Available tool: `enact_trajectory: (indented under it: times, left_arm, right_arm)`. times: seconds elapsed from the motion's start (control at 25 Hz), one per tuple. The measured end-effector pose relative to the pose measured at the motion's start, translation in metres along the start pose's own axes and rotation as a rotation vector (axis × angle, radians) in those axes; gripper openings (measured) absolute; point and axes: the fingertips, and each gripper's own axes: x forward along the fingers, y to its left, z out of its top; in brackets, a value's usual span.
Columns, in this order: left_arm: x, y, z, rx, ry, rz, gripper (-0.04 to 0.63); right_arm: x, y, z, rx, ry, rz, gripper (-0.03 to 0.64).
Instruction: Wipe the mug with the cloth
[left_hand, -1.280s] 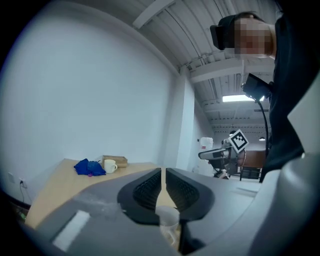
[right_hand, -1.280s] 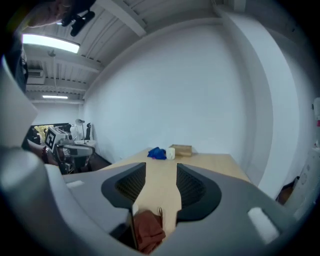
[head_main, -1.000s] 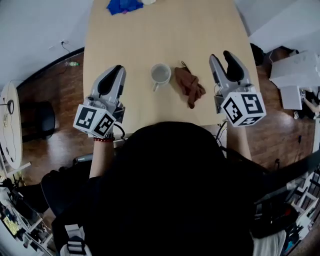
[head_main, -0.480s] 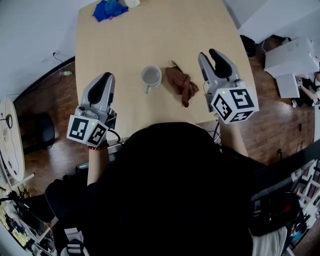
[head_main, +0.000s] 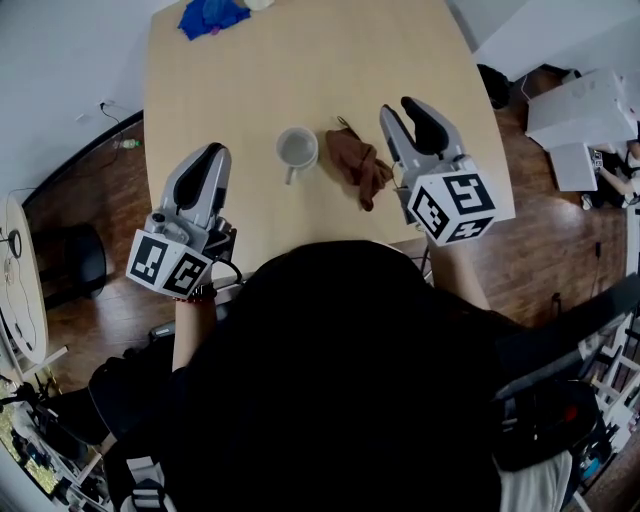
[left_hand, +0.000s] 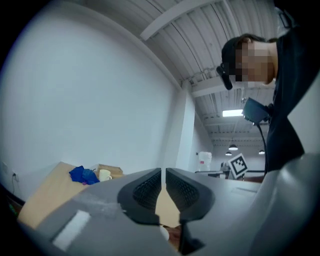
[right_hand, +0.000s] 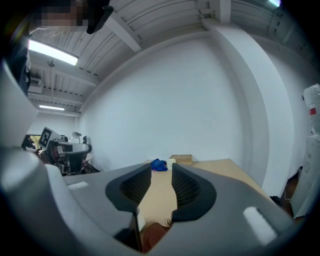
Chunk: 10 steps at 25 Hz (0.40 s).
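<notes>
Lower half-spread, empty right claw (head_main: 398, 108) squarely onto cloth's (head_main: 358, 165) bunched middle, clear of mug (head_main: 297, 148); reserve left claw (head_main: 205, 152), pressed together, for steadying mug on counter (head_main: 300, 60).

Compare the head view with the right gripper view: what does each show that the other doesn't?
Head view only: the left gripper, the wooden floor around the table, and the mug with its full rim and handle. Right gripper view only: the white wall, the ceiling lights, and a cardboard box at the table's far end. Both: the table, the brown cloth near the right gripper, whose jaws stand apart with nothing between them, and the blue cloth at the far end.
</notes>
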Motion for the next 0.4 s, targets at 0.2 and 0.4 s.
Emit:
enact_trajectory:
  times: [0.2,0.4]
  left_arm:
    - [-0.006,0.004,0.016,-0.022,-0.045,-0.001,0.018]
    - [-0.015,0.008,0.017,-0.104,-0.096,0.001,0.018]
  right_arm:
    - [0.005,0.010,-0.004,-0.003,0.015,0.036,0.121]
    - [0.004,0.023,-0.012,-0.014,0.040,0.077,0.122]
